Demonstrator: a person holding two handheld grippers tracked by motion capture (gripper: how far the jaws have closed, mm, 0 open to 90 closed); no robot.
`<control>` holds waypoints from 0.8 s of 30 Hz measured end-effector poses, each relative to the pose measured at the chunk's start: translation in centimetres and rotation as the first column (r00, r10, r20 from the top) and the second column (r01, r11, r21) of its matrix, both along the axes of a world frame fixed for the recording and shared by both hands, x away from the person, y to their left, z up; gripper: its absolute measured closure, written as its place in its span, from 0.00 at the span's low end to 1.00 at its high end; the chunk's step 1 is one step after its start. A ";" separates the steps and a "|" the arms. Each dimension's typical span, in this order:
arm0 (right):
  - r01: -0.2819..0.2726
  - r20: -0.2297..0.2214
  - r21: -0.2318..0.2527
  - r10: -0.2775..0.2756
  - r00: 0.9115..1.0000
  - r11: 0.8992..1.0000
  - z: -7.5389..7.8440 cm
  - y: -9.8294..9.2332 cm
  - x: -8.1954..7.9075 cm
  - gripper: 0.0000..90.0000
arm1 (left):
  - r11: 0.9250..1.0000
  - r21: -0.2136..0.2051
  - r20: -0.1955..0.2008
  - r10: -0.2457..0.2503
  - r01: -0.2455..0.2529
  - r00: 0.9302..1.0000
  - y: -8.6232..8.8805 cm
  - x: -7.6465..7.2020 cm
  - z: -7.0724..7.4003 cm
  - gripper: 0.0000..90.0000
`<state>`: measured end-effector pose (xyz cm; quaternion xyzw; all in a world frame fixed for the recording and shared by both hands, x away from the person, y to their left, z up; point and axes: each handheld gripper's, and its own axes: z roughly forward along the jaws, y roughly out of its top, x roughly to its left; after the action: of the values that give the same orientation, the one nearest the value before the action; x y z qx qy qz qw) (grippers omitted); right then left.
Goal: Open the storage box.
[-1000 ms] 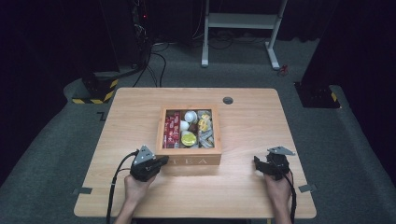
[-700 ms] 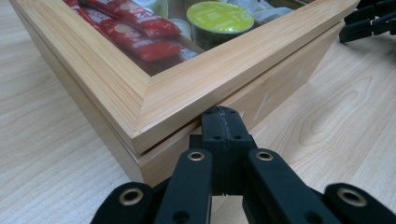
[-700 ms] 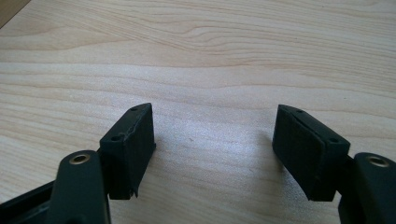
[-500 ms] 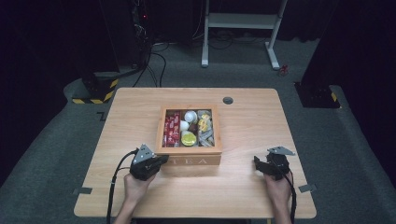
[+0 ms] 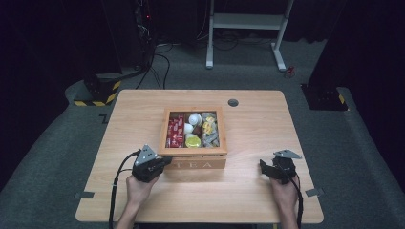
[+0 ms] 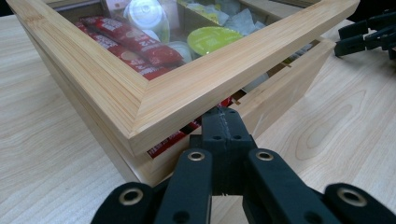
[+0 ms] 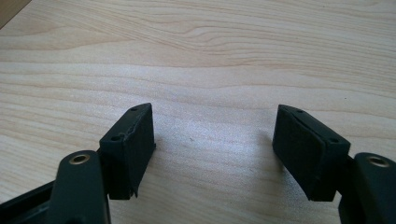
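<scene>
At the desk's centre sat the square bamboo tea box (image 5: 195, 153), its glass-paned lid (image 6: 196, 95) slightly raised, apparently because the left gripper (image 6: 223, 126), fingers pressed together, wedged underneath, while the right gripper (image 7: 212, 149) waited at four o'clock, fingers spread.

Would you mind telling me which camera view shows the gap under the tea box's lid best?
The left gripper view: the lid is seen close, slightly lifted at its corner, with the left gripper, jaws together, at the gap. The high view shows the tea box from above, so the gap is hidden. The right gripper view shows bare table.
</scene>
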<state>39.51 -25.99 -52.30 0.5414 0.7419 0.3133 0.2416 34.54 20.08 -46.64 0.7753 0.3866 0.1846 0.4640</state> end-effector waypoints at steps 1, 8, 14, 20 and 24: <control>0.000 -0.001 0.001 0.000 1.000 1.000 0.0 0.0 0.0 0.33 | 1.000 0.001 0.004 0.001 -0.001 1.000 0.0 0.1 0.1 1.00; -0.001 0.000 0.001 0.001 1.000 1.000 0.0 0.0 0.0 0.33 | 1.000 -0.002 0.014 0.004 -0.004 1.000 -0.2 0.4 0.6 1.00; -0.001 -0.001 0.001 0.001 1.000 1.000 0.0 0.0 0.0 0.33 | 1.000 -0.005 0.035 0.006 -0.006 0.999 -0.2 0.6 1.5 1.00; -0.001 -0.001 0.001 0.001 1.000 1.000 0.0 0.0 0.0 0.33 | 1.000 0.011 0.063 0.007 -0.008 0.998 -0.6 1.2 2.4 1.00; -0.001 -0.001 0.001 0.001 1.000 1.000 0.0 0.0 0.0 0.33 | 1.000 0.008 0.056 0.007 -0.007 0.998 -0.7 1.6 2.9 1.00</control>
<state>39.51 -25.99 -52.29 0.5412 0.7421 0.3137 0.2408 36.16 19.34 -43.70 0.7703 0.3754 0.2093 0.4710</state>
